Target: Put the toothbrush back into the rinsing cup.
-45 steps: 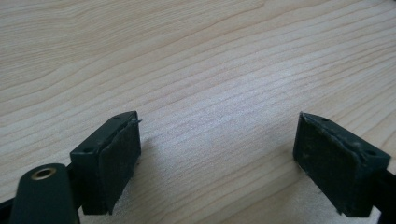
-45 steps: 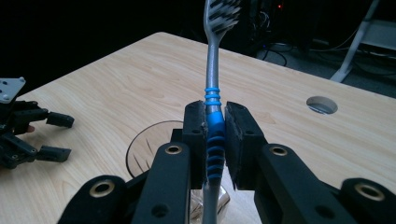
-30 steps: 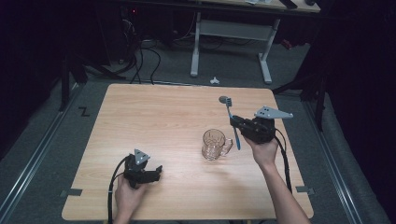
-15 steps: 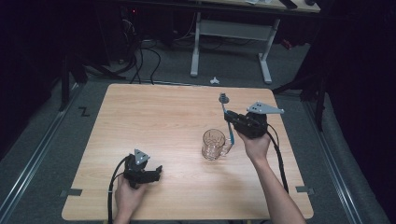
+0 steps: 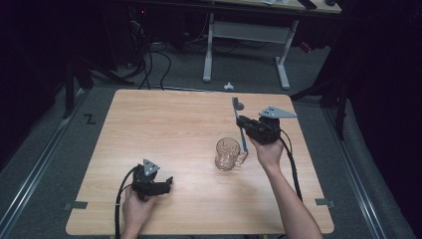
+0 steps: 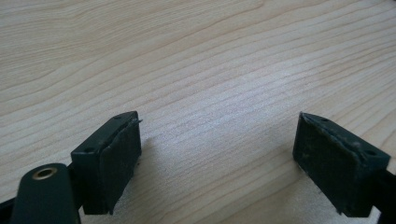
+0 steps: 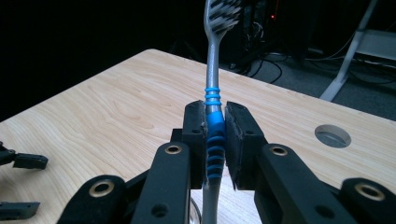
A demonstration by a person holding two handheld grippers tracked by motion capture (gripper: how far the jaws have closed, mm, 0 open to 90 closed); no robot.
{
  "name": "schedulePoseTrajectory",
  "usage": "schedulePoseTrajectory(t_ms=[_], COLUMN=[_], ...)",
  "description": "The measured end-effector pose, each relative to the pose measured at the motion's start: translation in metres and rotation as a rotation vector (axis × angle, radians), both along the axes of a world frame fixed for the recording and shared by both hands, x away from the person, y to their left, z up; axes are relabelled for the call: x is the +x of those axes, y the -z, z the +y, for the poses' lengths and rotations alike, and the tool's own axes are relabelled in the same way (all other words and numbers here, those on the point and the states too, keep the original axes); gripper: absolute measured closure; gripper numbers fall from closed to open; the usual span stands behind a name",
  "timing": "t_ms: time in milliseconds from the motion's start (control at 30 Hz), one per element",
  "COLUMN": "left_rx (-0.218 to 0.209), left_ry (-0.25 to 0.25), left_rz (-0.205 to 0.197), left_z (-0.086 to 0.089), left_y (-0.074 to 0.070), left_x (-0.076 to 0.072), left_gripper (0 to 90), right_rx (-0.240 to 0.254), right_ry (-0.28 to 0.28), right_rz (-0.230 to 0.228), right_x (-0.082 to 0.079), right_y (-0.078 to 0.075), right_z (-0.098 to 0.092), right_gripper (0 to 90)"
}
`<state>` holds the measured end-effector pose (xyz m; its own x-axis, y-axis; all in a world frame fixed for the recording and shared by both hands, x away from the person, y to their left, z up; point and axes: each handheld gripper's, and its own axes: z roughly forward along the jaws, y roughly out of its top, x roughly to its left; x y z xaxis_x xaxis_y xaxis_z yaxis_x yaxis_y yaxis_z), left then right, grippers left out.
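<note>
bare wooden table; white desk frame behind; floor cables

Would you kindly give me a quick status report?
Right gripper shut on toothbrush, beside glass mug. Left gripper open over table. Nothing in the way.

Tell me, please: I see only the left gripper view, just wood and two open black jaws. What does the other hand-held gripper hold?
Observer: The right hand-held gripper is shut on a toothbrush with a blue grip, bristles pointing up.
Operator: Is any container near it?
Observer: Yes, a clear glass mug stands on the table, just below the toothbrush's lower end in the high view.
Operator: And where is my left hand-held gripper?
Observer: The left hand-held gripper rests near the table's front edge, well apart from the mug.
</note>
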<state>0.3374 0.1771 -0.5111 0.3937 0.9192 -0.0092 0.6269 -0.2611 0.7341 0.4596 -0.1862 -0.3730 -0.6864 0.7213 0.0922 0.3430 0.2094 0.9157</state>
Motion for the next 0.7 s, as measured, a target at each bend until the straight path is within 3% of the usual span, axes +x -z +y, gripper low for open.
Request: schedulePoseTrajectory(t_ms=[700], left_rx=[-0.001], left_ry=[0.0], left_rz=[0.0], left_z=[0.0], left_y=[0.0], left_x=[0.0], left_gripper=[15.7], right_rx=[-0.002], right_ry=[0.0], right_rz=[0.015], right_x=[0.0052], right_y=[0.0099], right_z=[0.0024], right_gripper=[79.2])
